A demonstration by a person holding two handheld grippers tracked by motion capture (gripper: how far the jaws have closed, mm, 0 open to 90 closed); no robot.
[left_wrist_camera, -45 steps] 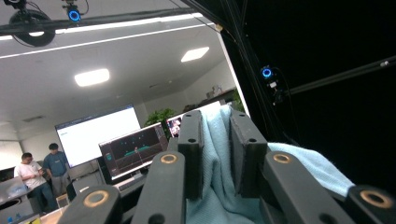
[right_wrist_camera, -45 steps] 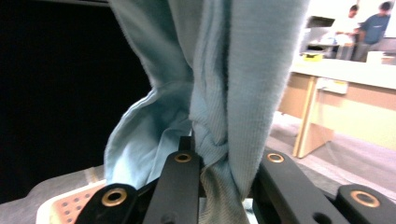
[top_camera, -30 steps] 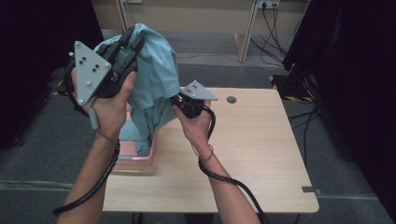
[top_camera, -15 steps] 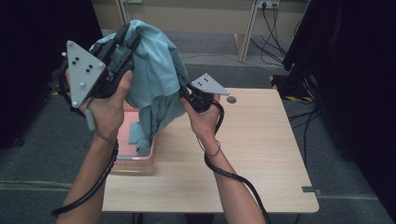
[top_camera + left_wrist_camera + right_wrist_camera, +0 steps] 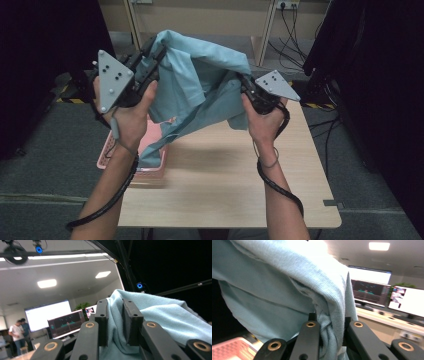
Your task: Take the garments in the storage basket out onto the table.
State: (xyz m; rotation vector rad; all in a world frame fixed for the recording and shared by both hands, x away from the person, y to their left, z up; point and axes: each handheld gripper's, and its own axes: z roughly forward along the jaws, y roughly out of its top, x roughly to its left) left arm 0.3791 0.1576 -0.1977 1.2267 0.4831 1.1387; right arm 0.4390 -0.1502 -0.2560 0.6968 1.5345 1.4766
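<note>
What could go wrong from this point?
The light blue garment hangs between the left tool and right tool, each pinching a bunched fold, so the cloth might slip free. Its trailing end still reaches the pink basket and may snag and drag it across the table.

Matt knit cloth garment (image 5: 200, 85), pink plastic basket (image 5: 152, 145), wood table (image 5: 225, 190)

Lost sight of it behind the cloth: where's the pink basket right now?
In the high view, the pink basket sits on the table's left edge, under the left hand and the hanging light-blue cloth.
</note>
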